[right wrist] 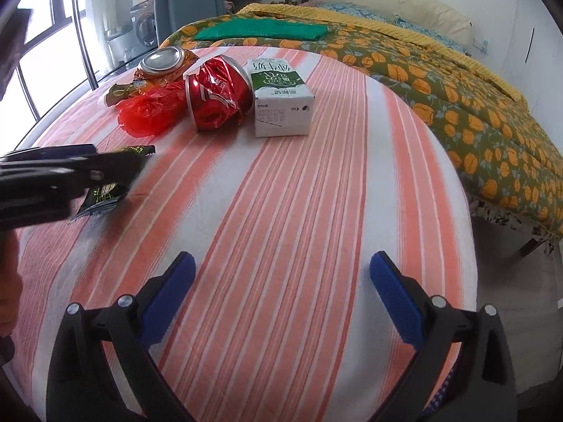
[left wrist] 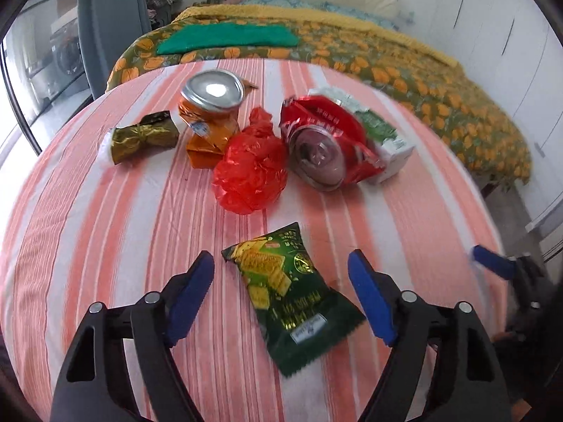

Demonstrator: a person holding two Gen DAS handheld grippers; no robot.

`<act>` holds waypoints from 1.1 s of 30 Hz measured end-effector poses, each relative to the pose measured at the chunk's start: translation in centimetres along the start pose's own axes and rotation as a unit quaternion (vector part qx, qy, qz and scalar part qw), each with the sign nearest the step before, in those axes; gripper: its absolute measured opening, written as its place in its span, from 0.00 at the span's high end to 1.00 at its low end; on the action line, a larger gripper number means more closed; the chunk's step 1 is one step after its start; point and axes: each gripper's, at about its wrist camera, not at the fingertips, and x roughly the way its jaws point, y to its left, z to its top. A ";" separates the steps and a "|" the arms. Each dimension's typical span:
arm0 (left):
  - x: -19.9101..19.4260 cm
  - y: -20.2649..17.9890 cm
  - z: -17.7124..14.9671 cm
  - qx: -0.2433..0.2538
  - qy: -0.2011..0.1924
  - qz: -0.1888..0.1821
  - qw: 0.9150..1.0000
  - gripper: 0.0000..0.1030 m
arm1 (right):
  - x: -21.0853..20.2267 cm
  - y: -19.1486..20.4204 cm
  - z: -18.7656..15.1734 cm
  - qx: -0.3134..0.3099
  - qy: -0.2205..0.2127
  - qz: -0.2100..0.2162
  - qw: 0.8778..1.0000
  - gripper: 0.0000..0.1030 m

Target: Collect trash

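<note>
From the left wrist, the left gripper (left wrist: 281,288) hangs with jaws apart astride the green cracker packet (left wrist: 285,299) on the striped bench (left wrist: 105,211), so closing on it looks next, while from the right wrist the right gripper (right wrist: 281,288) waits, jaws apart and empty, well short of the milk carton (right wrist: 281,98).

Striped table (left wrist: 105,211) with 6 pieces of trash (left wrist: 253,172).

On the bench (left wrist: 105,218) we find a snack packet (left wrist: 285,295) nearest us; behind it, wrapper (left wrist: 140,137), two crushed cans, bag (left wrist: 250,172), carton (left wrist: 387,144).
</note>
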 end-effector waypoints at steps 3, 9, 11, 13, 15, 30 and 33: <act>1.1 -0.5 -0.2 0.010 0.006 0.022 1.000 0.30 | -0.1 0.2 0.0 -0.004 -0.003 -0.006 1.000 0.07; 0.3 0.3 -1.0 0.028 -0.010 0.005 1.000 0.63 | 0.1 -0.4 0.0 0.010 0.005 0.009 1.000 0.06; -0.5 0.9 -1.5 0.037 -0.008 -0.002 0.999 0.64 | 0.2 -0.6 0.1 0.013 0.007 0.014 1.000 0.06; -1.7 1.9 -2.4 0.049 -0.009 -0.005 0.999 0.64 | 0.2 -0.5 0.1 0.013 0.007 0.014 1.000 0.06; -2.7 3.0 -3.4 0.058 -0.009 -0.007 0.998 0.64 | 0.2 -0.4 0.1 0.011 0.006 0.011 1.000 0.06; -3.2 5.4 -6.5 0.076 -0.020 0.016 0.997 0.18 | 0.0 -0.9 0.7 0.001 -0.002 0.059 0.998 0.05; -2.8 6.6 -6.3 0.047 -0.011 -0.001 0.999 0.13 | -0.5 -0.6 2.9 -0.029 -0.030 0.080 0.996 0.05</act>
